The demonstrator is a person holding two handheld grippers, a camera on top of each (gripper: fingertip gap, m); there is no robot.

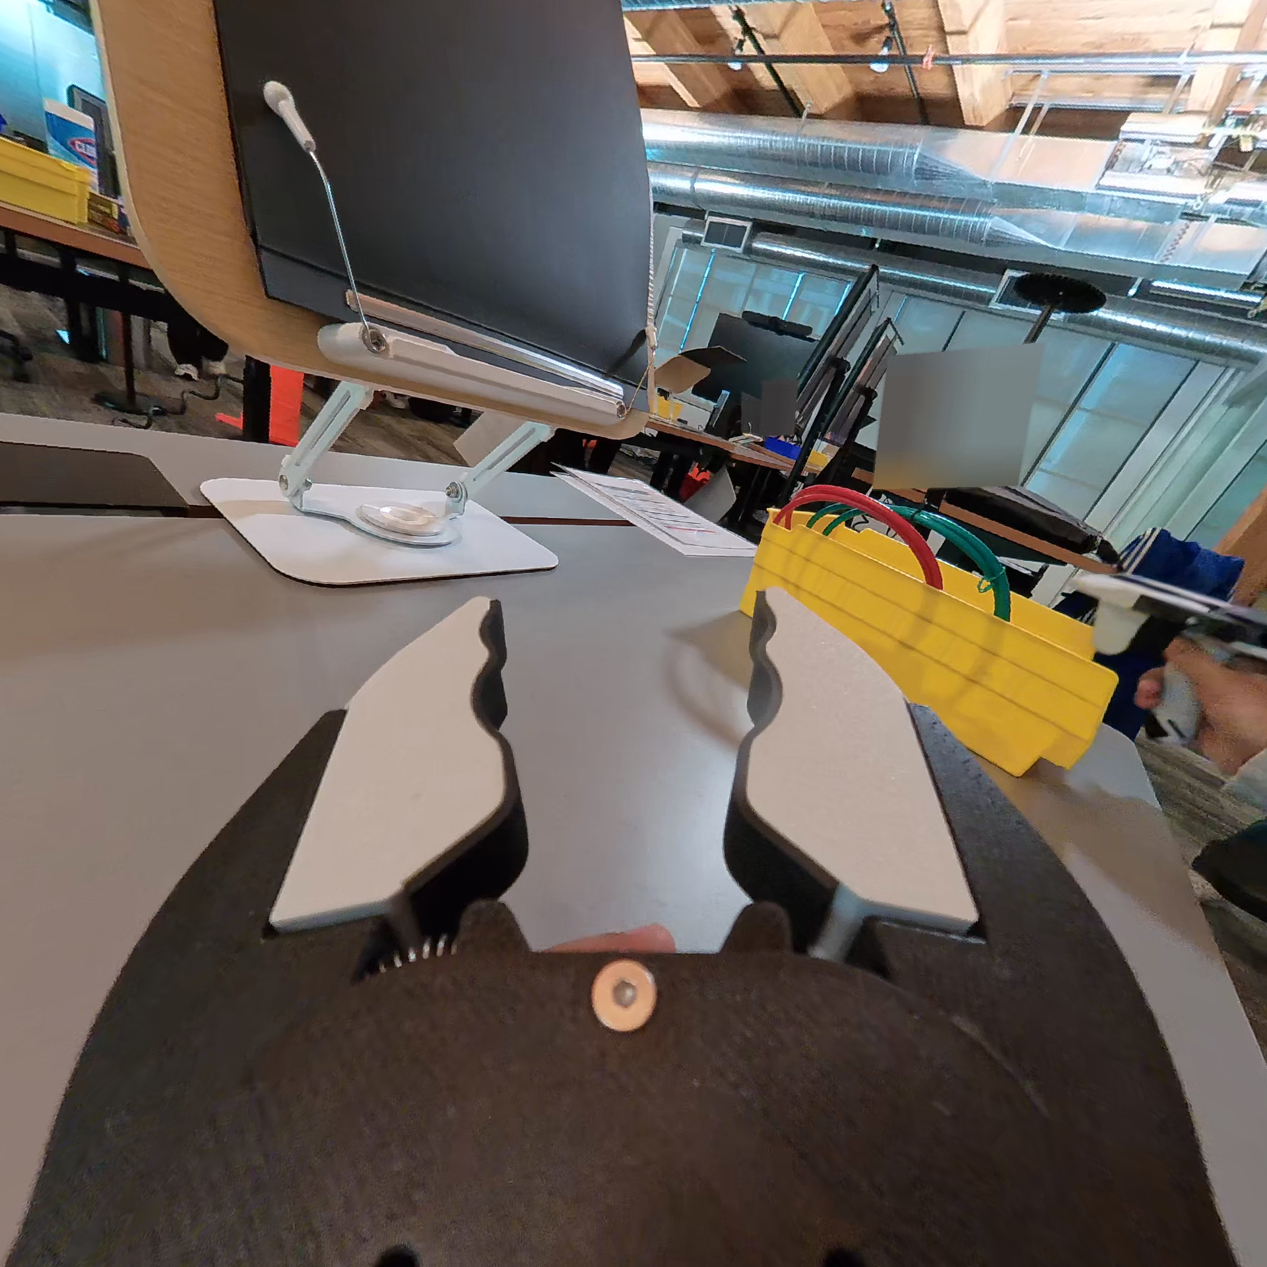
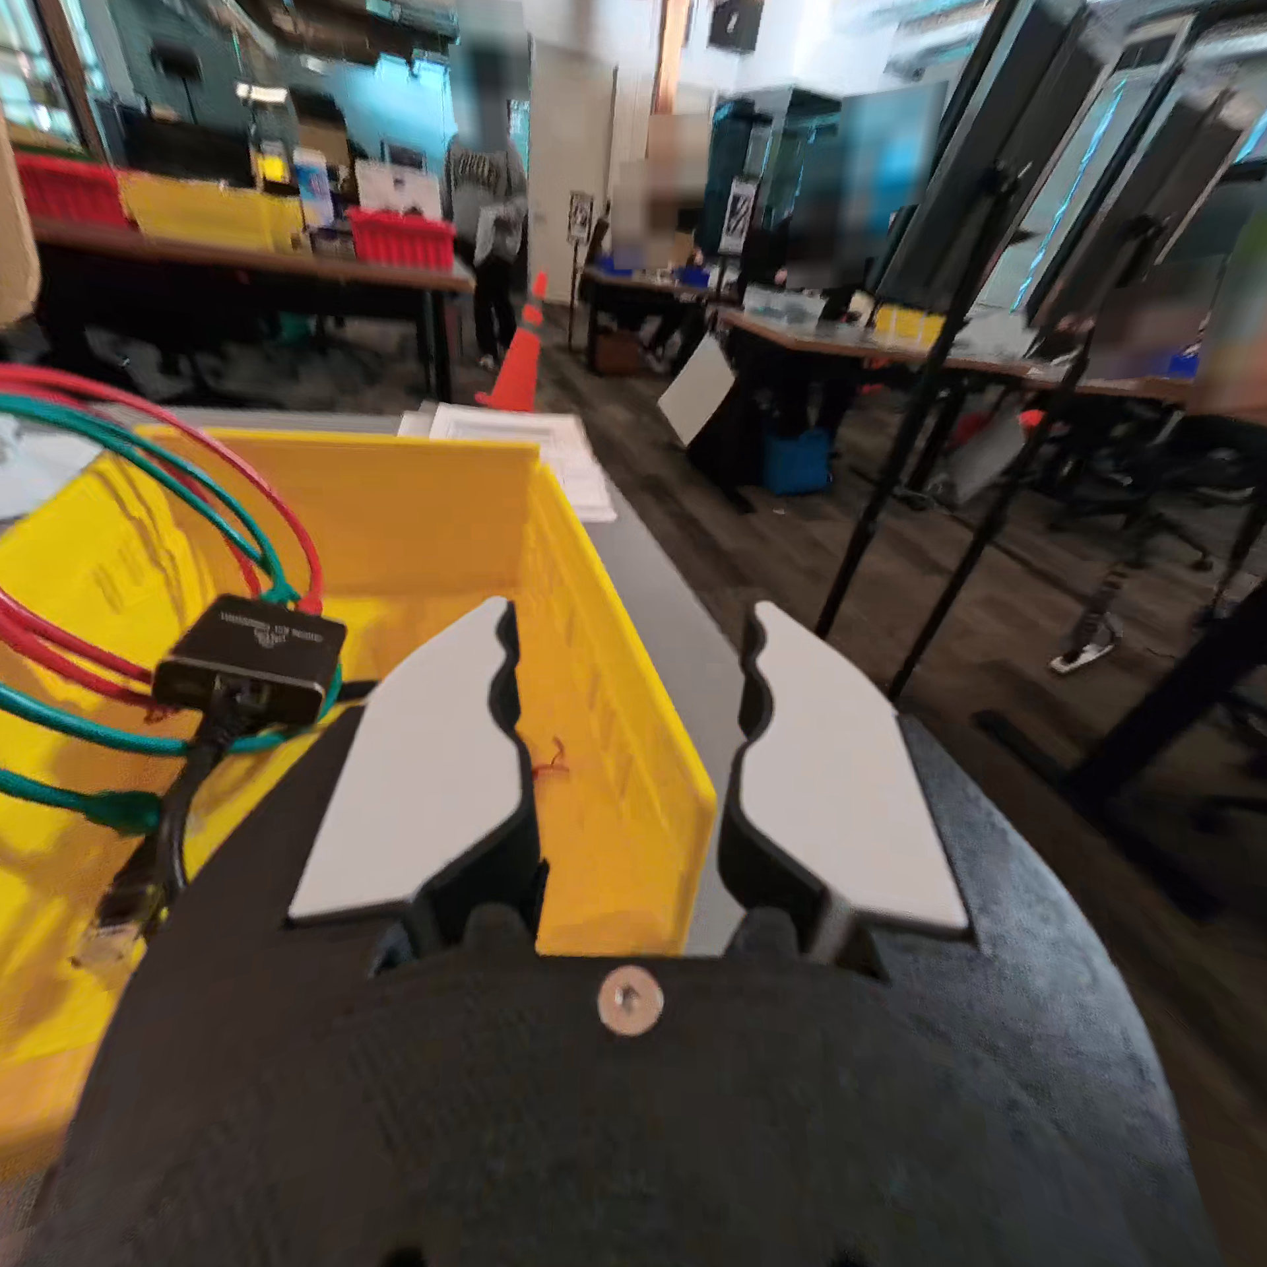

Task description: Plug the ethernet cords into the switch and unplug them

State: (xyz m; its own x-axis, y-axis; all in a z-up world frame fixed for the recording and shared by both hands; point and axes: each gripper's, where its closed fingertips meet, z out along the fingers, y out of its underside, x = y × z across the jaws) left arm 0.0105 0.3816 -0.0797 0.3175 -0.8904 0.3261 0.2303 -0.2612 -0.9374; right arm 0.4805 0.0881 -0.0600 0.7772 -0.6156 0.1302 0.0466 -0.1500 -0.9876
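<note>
A: Where is the switch?

B: In the right wrist view the black switch [image 2: 250, 668] sits inside the yellow bin [image 2: 617, 685], at about nine o'clock from the right gripper [image 2: 627, 644]. Its long axis runs roughly from eight o'clock to two o'clock, and one narrow end faces the camera.

A: What about the cords?

B: A black cord [image 2: 182, 809] is plugged into that near end and trails down toward seven o'clock. Red cords [image 2: 274, 493] and green cords [image 2: 171, 480] meet the far edge near one o'clock of the switch, then loop up and away to the left over the bin's rim. Whether each is fully seated I cannot tell; the view is blurred.

A: And the grippers?

B: The right gripper is spread, nothing between its fingers; the bin's right wall rises between them. The left gripper [image 1: 627, 637] is spread too, holding nothing, above bare grey table [image 1: 171, 685].

A: What stands around?

B: From the left wrist view the bin lies at two o'clock, with red and green loops arching over its top. At eleven o'clock a white tilting stand [image 1: 384, 528] carries a dark panel [image 1: 439, 171]. A paper sheet [image 1: 651, 511] lies at twelve o'clock, between the stand and the bin. An orange cone [image 2: 517, 356] stands on the floor beyond the table.
</note>
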